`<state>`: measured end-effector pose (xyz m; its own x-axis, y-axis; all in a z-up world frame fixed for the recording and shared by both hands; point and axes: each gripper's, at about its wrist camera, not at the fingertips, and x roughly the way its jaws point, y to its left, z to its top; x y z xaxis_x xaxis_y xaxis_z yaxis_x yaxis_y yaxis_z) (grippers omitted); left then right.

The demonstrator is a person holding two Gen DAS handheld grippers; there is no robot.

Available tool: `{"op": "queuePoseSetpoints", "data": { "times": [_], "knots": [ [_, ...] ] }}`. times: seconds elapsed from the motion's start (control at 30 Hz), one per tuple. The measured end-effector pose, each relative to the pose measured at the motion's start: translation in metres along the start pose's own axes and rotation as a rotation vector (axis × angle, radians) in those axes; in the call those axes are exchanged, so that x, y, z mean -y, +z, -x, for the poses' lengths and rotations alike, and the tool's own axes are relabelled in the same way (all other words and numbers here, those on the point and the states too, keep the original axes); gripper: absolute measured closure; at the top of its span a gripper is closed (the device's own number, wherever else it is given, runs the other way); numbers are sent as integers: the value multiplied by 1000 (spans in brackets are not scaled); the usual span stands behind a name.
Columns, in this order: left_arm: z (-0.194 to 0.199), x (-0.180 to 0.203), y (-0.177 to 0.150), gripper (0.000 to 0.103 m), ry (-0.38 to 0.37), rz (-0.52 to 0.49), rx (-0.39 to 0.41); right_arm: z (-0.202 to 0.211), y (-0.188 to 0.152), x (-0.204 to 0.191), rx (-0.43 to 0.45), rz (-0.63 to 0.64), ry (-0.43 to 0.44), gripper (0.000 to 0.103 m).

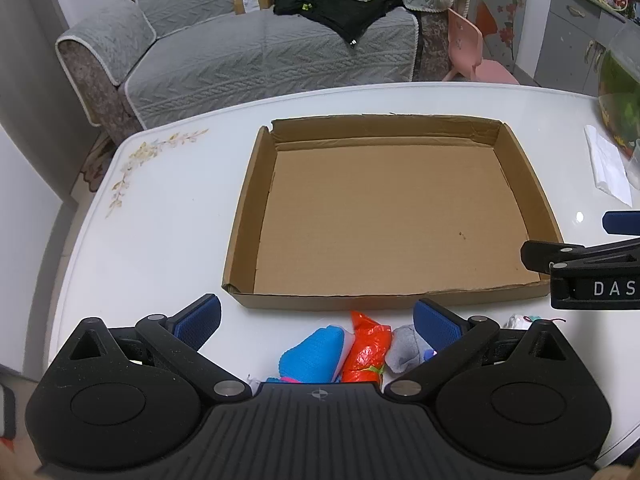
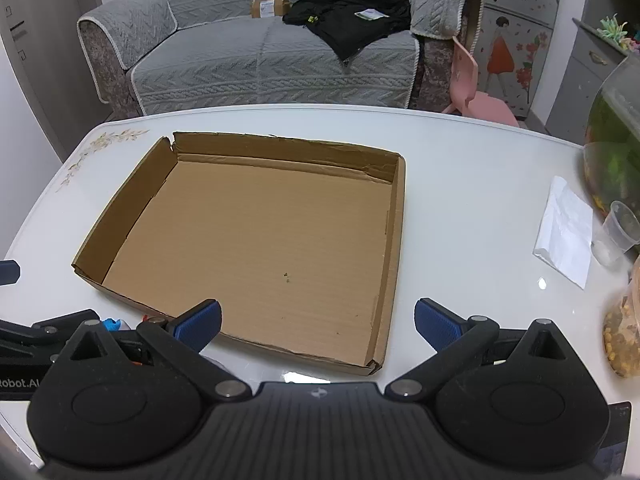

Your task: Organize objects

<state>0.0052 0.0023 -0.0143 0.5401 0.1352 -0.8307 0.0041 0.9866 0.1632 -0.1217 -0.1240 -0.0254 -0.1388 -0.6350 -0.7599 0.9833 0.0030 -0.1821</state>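
Both jaws stood released and empty. Socks (image 1: pixel 344 354) lay bunched on the counter (image 1: pixel 160 240), just before the box (image 1: pixel 244 216) and right between the left gripper (image 1: pixel 318 320) pads; the right gripper (image 2: pixel 318 320) hung over the box's near corner, farther off.

Box (image 1: pixel 390 216) mid-table (image 1: pixel 160 208); socks (image 1: pixel 352 350) on table just before its near wall; paper (image 2: pixel 564 232) right of box, cup (image 2: pixel 618 232) beside paper; sofa (image 2: pixel 256 52) behind table.
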Motion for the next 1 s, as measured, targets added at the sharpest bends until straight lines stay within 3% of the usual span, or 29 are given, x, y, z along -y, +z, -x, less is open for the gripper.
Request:
{"op": "queuePoseSetpoints", "data": {
  "times": [0.2, 0.27, 1.0],
  "knots": [
    [-1, 0, 0, 0, 6, -8, 3, 0, 0, 2, -4, -9, -9, 0],
    [-1, -1, 0, 0, -24, -70, 16, 0, 0, 1, -4, -11, -14, 0],
    [-1, -1, -1, 0, -31, -72, 19, -1, -3, 0, -8, -37, -29, 0]
  ]
}}
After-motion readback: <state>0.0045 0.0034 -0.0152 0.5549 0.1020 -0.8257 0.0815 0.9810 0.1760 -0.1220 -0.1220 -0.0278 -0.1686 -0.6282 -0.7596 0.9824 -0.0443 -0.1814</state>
